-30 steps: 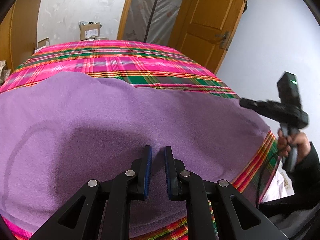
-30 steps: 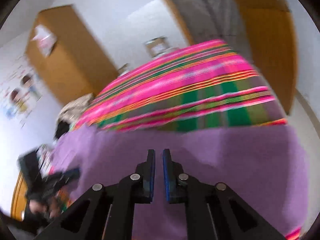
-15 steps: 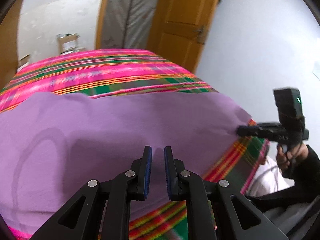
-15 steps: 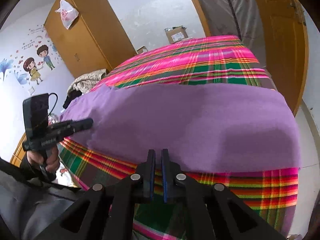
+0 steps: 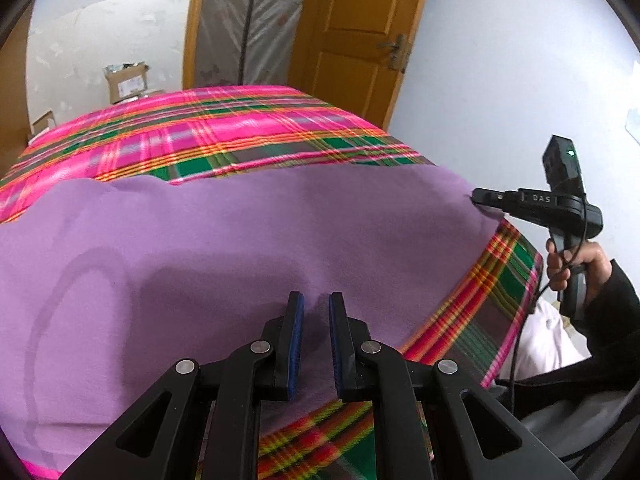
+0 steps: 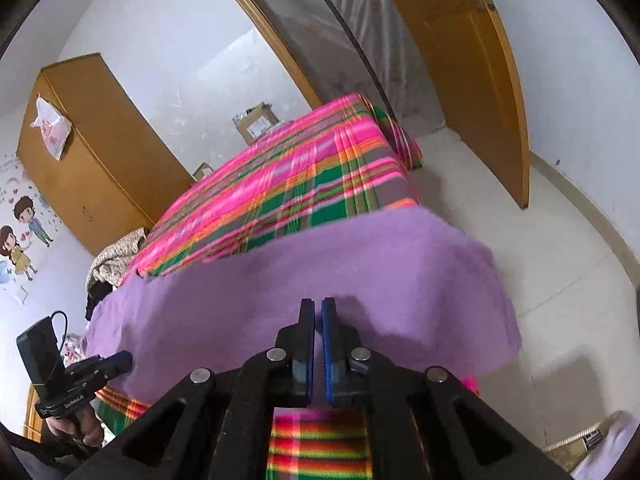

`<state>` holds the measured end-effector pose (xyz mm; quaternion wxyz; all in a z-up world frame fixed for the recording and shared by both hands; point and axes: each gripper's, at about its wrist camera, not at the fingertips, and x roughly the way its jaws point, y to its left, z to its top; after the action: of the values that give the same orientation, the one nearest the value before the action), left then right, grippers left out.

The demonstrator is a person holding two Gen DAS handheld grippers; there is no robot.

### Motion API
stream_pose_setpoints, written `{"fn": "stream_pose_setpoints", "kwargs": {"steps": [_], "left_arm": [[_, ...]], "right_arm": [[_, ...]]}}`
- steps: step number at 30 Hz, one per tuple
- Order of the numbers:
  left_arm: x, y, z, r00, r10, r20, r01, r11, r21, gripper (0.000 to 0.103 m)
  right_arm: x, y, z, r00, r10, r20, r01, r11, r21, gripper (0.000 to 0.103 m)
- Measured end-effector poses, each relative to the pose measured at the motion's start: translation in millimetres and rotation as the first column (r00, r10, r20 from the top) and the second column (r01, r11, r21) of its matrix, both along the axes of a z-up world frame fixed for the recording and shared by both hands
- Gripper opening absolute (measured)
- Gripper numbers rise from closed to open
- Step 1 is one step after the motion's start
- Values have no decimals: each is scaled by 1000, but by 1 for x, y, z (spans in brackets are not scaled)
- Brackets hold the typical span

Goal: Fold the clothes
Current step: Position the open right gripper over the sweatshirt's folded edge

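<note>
Left wrist view shows a large purple fleece cloth spread flat across a bed covered by a pink, green and orange plaid blanket, the cloth reaching the near edge of the bed. The left gripper hovers low over the cloth's near portion, its blue-padded fingers a narrow gap apart with purple fabric visible between them; whether any cloth is pinched cannot be told. At the right side of this view, the right gripper touches the cloth's far right corner, held by a hand in a dark sleeve. In the right wrist view, its own fingers stand almost together, only a thin slit between the pads, and the cloth's edge appears lifted off the bed near them, though an actual grip cannot be confirmed. A wooden door and a wooden wardrobe stand behind the bed.
</note>
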<state>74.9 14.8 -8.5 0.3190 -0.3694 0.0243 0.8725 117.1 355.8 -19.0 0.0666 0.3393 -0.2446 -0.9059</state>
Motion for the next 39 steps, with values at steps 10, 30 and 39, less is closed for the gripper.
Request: {"fn": "stream_pose_setpoints", "kwargs": {"steps": [10, 30, 39], "left_arm": [[-6, -12, -1, 998, 56, 10, -56, 998, 3, 13], [-29, -73, -3, 928, 372, 31, -371, 928, -30, 13], [-25, -93, 1, 919, 395, 0, -395, 919, -1, 13]], "right_arm": [[-10, 69, -19, 971, -226, 81, 238, 951, -199, 3], [-51, -80, 10, 961, 277, 22, -276, 961, -37, 12], [-69, -115, 13, 936, 347, 59, -348, 938, 3, 14]]}}
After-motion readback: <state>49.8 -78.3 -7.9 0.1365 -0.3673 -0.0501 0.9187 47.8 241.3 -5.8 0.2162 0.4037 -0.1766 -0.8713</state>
